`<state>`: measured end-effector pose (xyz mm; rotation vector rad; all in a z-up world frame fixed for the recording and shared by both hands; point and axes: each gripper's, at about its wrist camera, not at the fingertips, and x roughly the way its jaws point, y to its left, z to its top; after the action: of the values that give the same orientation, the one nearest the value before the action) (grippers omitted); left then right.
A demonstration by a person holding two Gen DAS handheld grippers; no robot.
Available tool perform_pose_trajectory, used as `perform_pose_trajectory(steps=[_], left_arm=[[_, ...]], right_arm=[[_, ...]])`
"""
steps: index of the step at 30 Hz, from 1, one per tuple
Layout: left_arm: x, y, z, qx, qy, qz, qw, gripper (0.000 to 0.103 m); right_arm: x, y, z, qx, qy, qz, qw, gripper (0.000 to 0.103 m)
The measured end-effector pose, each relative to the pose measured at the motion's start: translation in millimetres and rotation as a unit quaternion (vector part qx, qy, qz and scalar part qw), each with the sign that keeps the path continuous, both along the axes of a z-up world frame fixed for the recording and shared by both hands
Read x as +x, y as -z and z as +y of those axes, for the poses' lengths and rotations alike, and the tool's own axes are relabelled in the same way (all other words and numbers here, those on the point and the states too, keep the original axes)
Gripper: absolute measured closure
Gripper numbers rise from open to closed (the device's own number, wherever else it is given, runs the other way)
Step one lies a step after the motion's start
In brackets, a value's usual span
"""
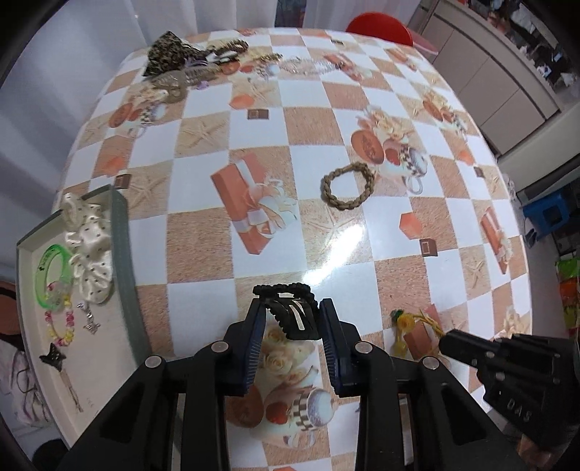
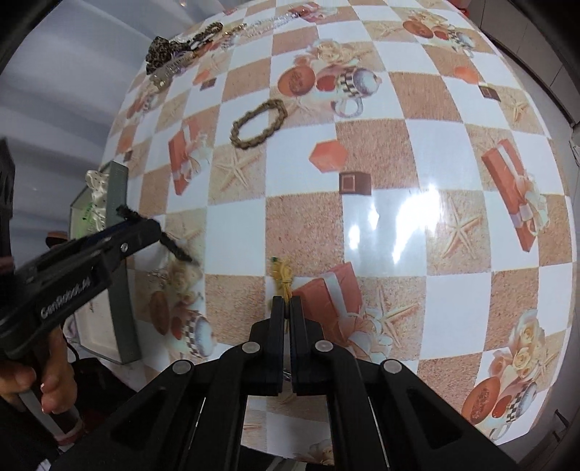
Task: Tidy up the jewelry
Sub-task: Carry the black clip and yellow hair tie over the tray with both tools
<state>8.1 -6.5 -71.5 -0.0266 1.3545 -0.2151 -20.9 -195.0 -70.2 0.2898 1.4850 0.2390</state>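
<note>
My left gripper (image 1: 290, 317) is shut on a black snap hair clip (image 1: 295, 319) wound with a black elastic, lifted off the checkered tablecloth. From the right wrist view that left gripper (image 2: 154, 228) hangs beside the tray with the black clip (image 2: 177, 250) sticking out below it. My right gripper (image 2: 288, 302) is shut on a thin yellow hair tie (image 2: 282, 277), whose free end trails on the cloth. The yellow tie (image 1: 407, 322) also shows at the tip of the right gripper (image 1: 446, 338). A grey tray (image 1: 123, 232) at the left holds a white scrunchie (image 1: 90, 246), a green bangle and bead bracelets.
A brown braided hair tie (image 1: 348, 190) lies mid-table, also in the right wrist view (image 2: 259, 125). A pile with a leopard-print scrunchie (image 1: 170, 50) and chains sits at the far edge. A red chair (image 1: 380, 25) stands behind the table. A hand (image 2: 54, 376) holds the left gripper's handle.
</note>
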Motion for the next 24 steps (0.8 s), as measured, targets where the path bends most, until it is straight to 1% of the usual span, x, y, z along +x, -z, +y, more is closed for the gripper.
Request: perform_pose_trajectory(steps=[10,18,24], left_arm=[[-18,-21,37,-0.012,-0.038,-0.020,0.9990,0.068],[-36,-36,79,-0.015,-0.079,-0.036,0.9961,0.068],[-52,-42,113,-0.015,-0.113,-0.043,0.9925,0.068]], right_arm=[[13,-29,24,0.002,-0.028,-0.024,0.999,0.101],[28,-55,57,0.009,-0.062,-0.048,0.997,0.101],[39,-76,91,0.018,-0.098,-0.068,0.993,0.101]])
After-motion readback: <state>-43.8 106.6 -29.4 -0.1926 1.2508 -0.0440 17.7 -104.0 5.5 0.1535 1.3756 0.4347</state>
